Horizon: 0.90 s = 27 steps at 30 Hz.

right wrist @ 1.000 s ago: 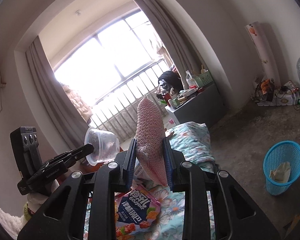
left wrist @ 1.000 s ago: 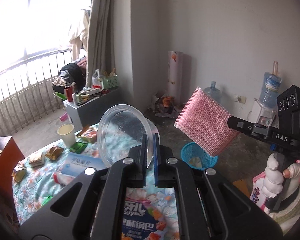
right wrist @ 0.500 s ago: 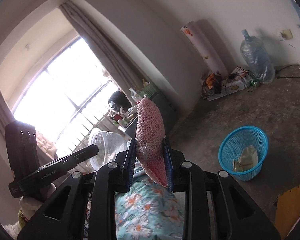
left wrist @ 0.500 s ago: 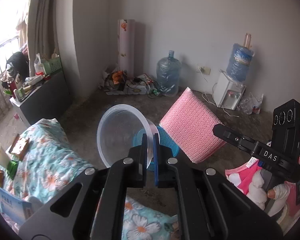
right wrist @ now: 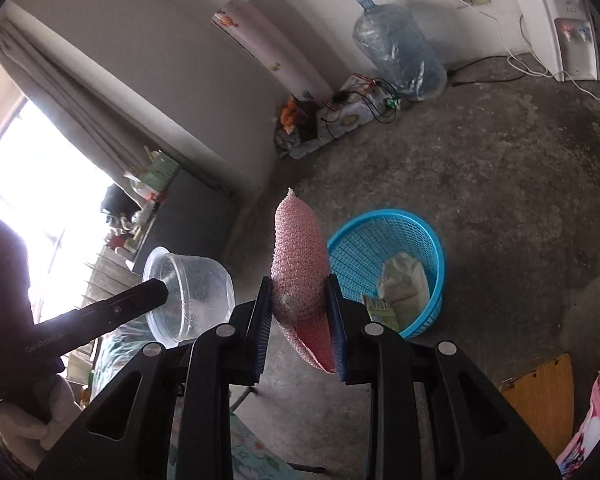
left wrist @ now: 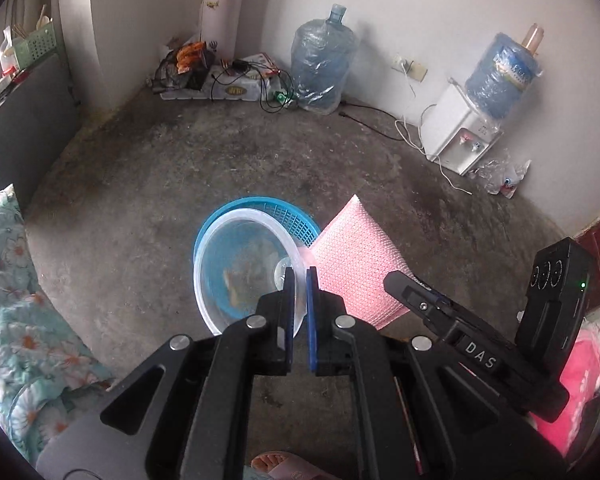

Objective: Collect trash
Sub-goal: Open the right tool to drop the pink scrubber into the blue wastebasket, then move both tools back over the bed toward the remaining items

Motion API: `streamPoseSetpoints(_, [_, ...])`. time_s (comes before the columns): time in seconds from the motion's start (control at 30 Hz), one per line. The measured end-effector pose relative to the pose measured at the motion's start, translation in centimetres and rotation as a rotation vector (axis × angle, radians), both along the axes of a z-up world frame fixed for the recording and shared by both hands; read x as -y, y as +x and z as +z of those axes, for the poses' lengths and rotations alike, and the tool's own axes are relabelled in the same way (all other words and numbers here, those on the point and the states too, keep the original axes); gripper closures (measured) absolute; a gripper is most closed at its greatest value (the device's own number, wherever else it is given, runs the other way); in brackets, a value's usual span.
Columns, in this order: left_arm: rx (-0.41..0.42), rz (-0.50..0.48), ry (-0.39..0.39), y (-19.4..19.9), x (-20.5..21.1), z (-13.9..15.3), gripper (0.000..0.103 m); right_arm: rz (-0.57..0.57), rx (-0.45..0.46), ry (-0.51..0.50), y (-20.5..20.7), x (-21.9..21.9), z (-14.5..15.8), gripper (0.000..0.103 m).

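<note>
Gripping the thin rim of a clear plastic bowl [left wrist: 246, 268], the left gripper [left wrist: 299, 276] has its blue-padded jaws nearly together on the wall at the bowl's 4 o'clock edge. The bowl is round, see-through and slightly cloudy, tilted so its open mouth faces the lens, and through its bottom shows the blue basket [left wrist: 284, 212] on the floor beyond. At 3 o'clock of the bowl, just beside it, hangs the pink bubble-wrap pouch [left wrist: 356, 268], puffy, with a fine dimpled texture. The right gripper [right wrist: 298, 312] is clamped on that pouch across its lower half, so the pouch stands upright on edge and bulges above the pads. In the right wrist view the basket, a round blue lattice, sits on the bare concrete floor [right wrist: 500, 184] at about 2 o'clock of the pouch, holding a pale crumpled bag [right wrist: 404, 280] and what may be a printed wrapper. Farther off, a large water jug [left wrist: 322, 68] stands against the wall.
</note>
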<state>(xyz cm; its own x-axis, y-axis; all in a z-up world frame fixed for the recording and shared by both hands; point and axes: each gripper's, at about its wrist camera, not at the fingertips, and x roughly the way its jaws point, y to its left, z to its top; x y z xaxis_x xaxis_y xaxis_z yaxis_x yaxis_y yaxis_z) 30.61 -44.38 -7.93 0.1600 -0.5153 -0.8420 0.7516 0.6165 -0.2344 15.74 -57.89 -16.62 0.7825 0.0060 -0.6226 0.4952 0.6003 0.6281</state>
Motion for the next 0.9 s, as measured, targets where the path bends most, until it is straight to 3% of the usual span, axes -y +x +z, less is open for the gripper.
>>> streamPoseSetpoints(0.1, [-0.014,0.001,0.021,1.6,2.7,-2.3,0.098,0.019,-0.032,0.050,2.4,2.3,-3.0,0.073])
streamPoseSetpoints(0.13, [-0.011,0.002,0.034,2.0,3.5,-3.0,0.086,0.018,-0.055,0.063,3.3,3.0,-4.3,0.064])
streamPoseSetpoints(0.17, [0.001,0.021,0.042,2.5,4.3,-3.6,0.064,0.010,-0.089,0.051,3.9,3.6,-5.5,0.058])
streamPoseSetpoints(0.2, [0.010,0.042,0.028,3.0,4.6,-3.9,0.056,0.003,-0.124,0.039,4.4,4.0,-6.8,0.052])
streamPoseSetpoints(0.3, [0.030,0.078,-0.002,3.4,5.0,-4.5,0.052,-0.040,-0.192,0.065,4.7,4.7,-9.1,0.052])
streamPoseSetpoints(0.4, [-0.022,0.107,-0.025,3.4,4.5,-4.4,0.051,-0.064,-0.161,0.072,3.0,4.4,-9.2,0.052])
streamPoseSetpoints(0.53, [0.008,0.090,-0.050,2.2,3.5,-2.5,0.051,-0.071,-0.119,0.024,1.1,2.9,-7.7,0.052])
streamPoseSetpoints(0.7, [0.062,0.046,-0.139,-0.6,0.3,2.6,0.038,-0.061,-0.057,-0.096,-0.5,0.2,-3.5,0.051])
streamPoseSetpoints(0.77, [0.103,0.018,-0.168,-2.0,-1.5,5.1,0.030,-0.047,-0.025,-0.165,-1.2,-1.7,-1.0,0.046])
streamPoseSetpoints(0.9, [0.168,0.019,-0.206,-4.2,-6.5,9.7,0.024,0.006,0.046,-0.296,-2.5,-5.8,4.7,0.031])
